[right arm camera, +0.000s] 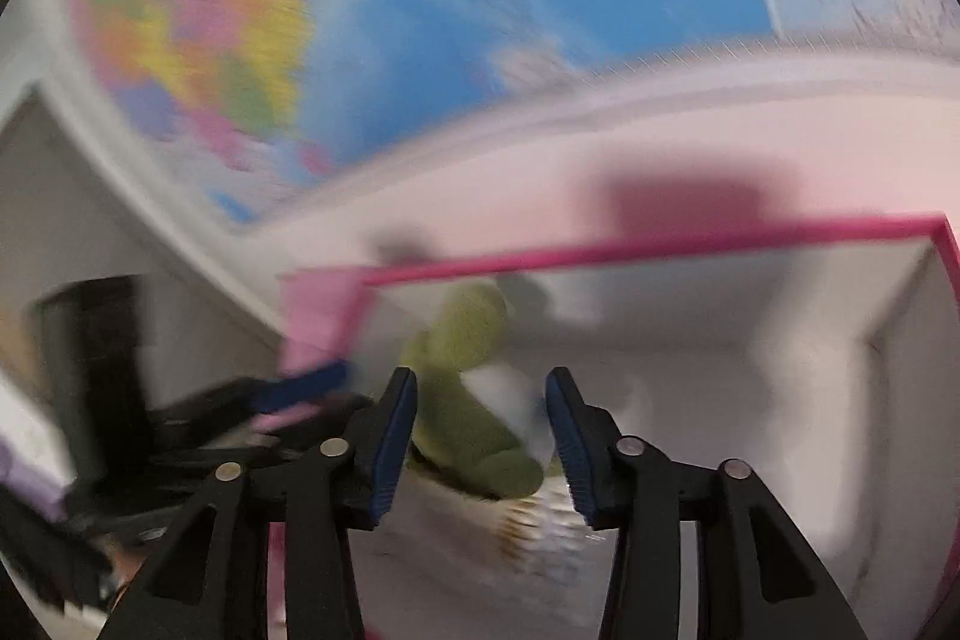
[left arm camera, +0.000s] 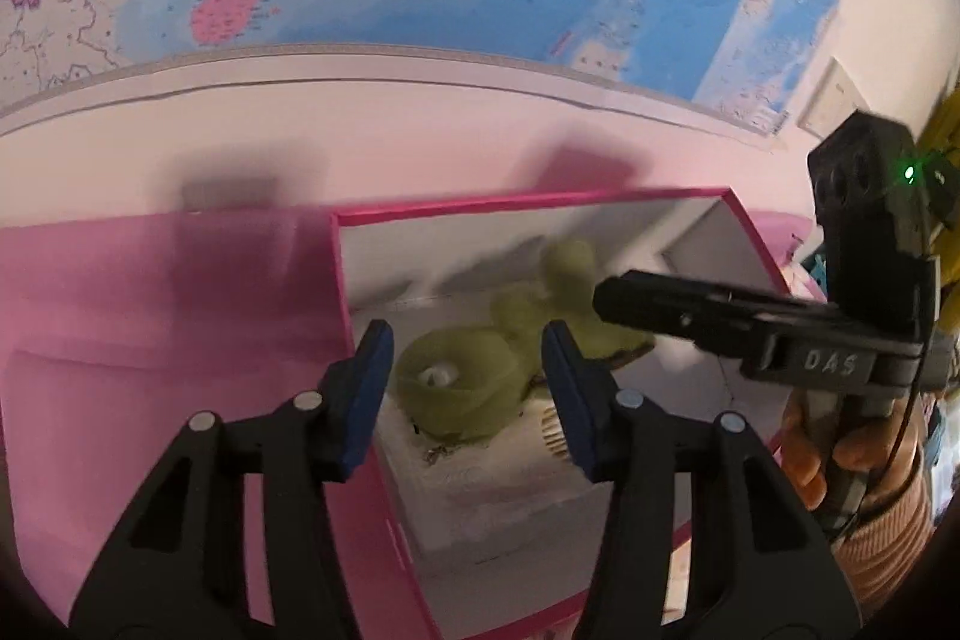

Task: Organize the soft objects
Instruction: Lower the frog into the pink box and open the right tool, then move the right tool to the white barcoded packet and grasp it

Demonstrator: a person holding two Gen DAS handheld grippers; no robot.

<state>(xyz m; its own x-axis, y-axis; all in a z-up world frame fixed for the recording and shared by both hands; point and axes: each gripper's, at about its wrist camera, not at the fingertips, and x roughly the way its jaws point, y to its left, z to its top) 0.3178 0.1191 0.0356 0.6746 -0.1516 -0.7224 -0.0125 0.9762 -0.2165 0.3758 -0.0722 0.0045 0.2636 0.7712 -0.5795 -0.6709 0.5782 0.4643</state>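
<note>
Left wrist view: we see our left gripper (left arm camera: 468, 394) angled down over the pink box (left arm camera: 528, 201), jaws apart, gripping nothing. Green plush toy (left arm camera: 474, 388) lies inside, frame centre. Right gripper (left arm camera: 606, 298) enters from the right edge.

Right wrist view, blurred: jaws apart, empty, plush below.

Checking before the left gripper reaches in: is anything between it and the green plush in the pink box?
Nothing visible blocks it. The left gripper hangs open above the green plush toy inside the pink box. The right gripper reaches in from the side, near the plush's far end.
</note>
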